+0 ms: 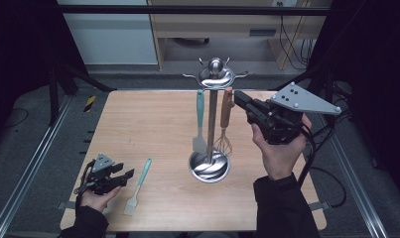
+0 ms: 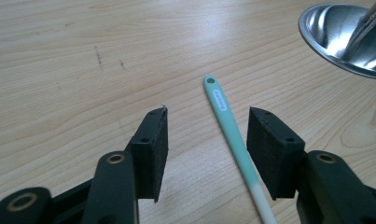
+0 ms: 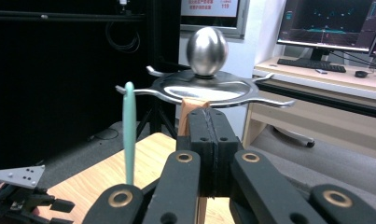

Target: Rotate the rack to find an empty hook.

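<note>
- Steel rack stands right of centre in the high view: a round dished base, a post, and a hooked top plate under a ball knob.
- From its hooks hang a teal spatula on the left and a wooden-handled whisk on the right; both heads hang just above the base.
- The right claw, in the right half of the frame, has its jaws pressed together at the whisk handle's top; the right gripper view shows the wood just behind the closed pads, so whether it is pinched I cannot tell.
- A teal brush lies flat at lower left, near the bench front edge.
- The left claw rests just beside it, jaws apart; in the left gripper view the brush handle lies between the pads, nearer the right one.
- Bare wood spreads across the upper left and centre.
</note>
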Available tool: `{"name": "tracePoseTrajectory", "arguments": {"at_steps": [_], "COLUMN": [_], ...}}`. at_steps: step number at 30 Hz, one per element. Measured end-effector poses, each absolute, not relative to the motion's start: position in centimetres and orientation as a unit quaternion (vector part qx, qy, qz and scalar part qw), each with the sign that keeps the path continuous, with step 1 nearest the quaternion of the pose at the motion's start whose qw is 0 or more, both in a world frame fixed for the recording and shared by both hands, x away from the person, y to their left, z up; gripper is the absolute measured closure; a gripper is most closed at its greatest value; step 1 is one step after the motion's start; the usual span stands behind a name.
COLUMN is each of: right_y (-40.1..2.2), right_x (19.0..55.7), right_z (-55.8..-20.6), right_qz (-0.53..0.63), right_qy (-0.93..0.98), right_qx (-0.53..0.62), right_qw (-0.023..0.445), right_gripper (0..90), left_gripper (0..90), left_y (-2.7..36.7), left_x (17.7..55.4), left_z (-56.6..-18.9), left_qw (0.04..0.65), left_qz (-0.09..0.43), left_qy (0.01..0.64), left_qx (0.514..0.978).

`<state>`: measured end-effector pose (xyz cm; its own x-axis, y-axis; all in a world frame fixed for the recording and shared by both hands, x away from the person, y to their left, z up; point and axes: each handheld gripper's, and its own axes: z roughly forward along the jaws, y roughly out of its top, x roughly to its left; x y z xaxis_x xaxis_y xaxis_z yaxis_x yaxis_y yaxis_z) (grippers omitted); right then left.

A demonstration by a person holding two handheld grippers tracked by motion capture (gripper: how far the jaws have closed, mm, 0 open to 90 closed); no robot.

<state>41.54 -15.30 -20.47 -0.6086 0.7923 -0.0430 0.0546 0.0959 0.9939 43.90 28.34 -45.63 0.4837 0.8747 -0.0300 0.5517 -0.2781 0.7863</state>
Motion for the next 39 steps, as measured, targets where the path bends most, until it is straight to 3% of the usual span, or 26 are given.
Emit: {"name": "tracePoseTrajectory", "arguments": {"at_steps": [22, 39], "right_y": [-12.3, -16.7], "right_x": [41.3, 41.8], "right_z": [-20.4, -21.3], "right_qz": [0.595, 0.590], "right_qy": [0.688, 0.661], "right_qx": [0.291, 0.337], "right_qw": [0.296, 0.319], "right_gripper": [90.0, 90.0], "left_gripper": [48.4, 53.6], "left_y": [28.4, 28.1], "left_x": [43.8, 43.9], "left_z": [-45.6, -46.0], "left_qw": [0.388, 0.381], "left_qz": [0.213, 0.222], "left_qy": [0.463, 0.446], "left_qx": [0.768, 0.779]}}
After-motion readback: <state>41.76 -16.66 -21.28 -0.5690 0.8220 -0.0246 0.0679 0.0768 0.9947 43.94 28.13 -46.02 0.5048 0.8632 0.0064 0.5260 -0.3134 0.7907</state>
